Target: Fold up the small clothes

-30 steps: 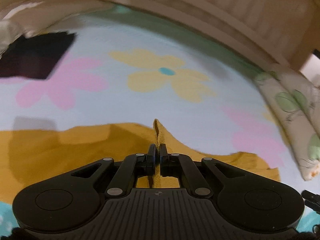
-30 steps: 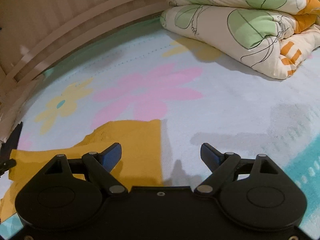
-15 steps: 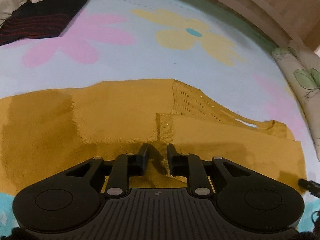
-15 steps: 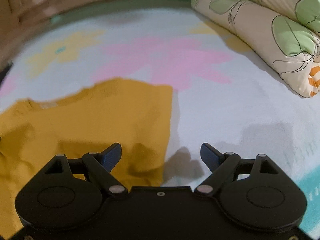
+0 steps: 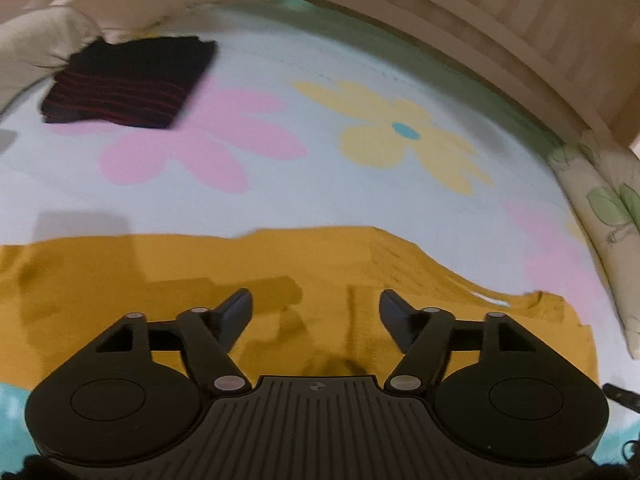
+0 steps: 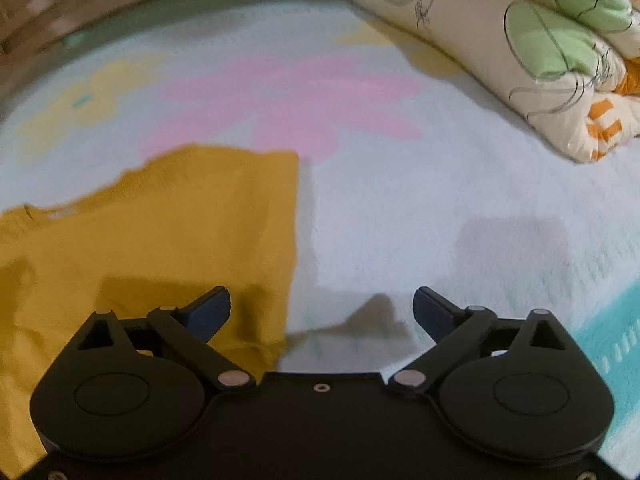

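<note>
One mustard garment (flat), one dark folded garment, left gripper opening, empty, right gripper opening, empty

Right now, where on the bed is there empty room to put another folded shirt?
The widest bare patch lies on the flowery sheet, between the yellow garment and the rolled quilt. More room sits over the yellow flower print, between the garment and the wooden bed frame. The far left corner is crowded by the dark striped folded cloth.
</note>
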`<state>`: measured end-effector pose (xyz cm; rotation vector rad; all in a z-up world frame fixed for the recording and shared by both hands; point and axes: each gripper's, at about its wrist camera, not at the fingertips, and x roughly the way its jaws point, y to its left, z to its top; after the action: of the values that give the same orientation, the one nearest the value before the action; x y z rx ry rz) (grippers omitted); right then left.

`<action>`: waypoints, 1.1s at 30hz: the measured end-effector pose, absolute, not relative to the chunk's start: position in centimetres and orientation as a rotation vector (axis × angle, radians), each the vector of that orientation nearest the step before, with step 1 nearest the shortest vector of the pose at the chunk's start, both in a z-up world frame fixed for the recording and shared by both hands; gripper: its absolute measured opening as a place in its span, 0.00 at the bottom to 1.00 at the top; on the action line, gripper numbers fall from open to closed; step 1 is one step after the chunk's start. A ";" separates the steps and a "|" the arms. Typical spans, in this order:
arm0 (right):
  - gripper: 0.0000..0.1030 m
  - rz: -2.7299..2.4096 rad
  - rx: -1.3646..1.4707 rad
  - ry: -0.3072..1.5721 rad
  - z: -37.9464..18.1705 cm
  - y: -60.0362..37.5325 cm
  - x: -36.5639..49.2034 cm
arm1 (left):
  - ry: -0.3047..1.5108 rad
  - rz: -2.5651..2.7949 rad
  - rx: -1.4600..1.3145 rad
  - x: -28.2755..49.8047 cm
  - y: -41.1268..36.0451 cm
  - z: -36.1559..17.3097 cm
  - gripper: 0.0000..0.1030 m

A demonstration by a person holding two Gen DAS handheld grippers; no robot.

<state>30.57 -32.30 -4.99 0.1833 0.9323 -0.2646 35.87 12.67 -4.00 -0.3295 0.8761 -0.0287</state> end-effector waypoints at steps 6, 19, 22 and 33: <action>0.96 -0.153 0.190 0.848 -1.9 -29.0 30.4 | 0.874 0.059 -0.410 34.2 17.1 -3.5 0.73; 1.00 0.154 0.162 0.748 1.4 -19.5 30.1 | 0.816 0.317 -0.506 27.2 32.2 -3.1 0.79; 1.00 0.192 0.134 0.740 1.7 -17.8 30.3 | 0.813 0.382 -0.577 25.4 35.7 -3.8 0.82; 1.00 0.251 0.087 0.764 1.1 -14.3 30.9 | 0.806 0.435 -0.725 23.2 41.2 -6.5 0.83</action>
<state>30.92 -14.33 1.08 0.0875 0.7640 0.2513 23.17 41.22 -6.52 -0.7247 0.8056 0.4350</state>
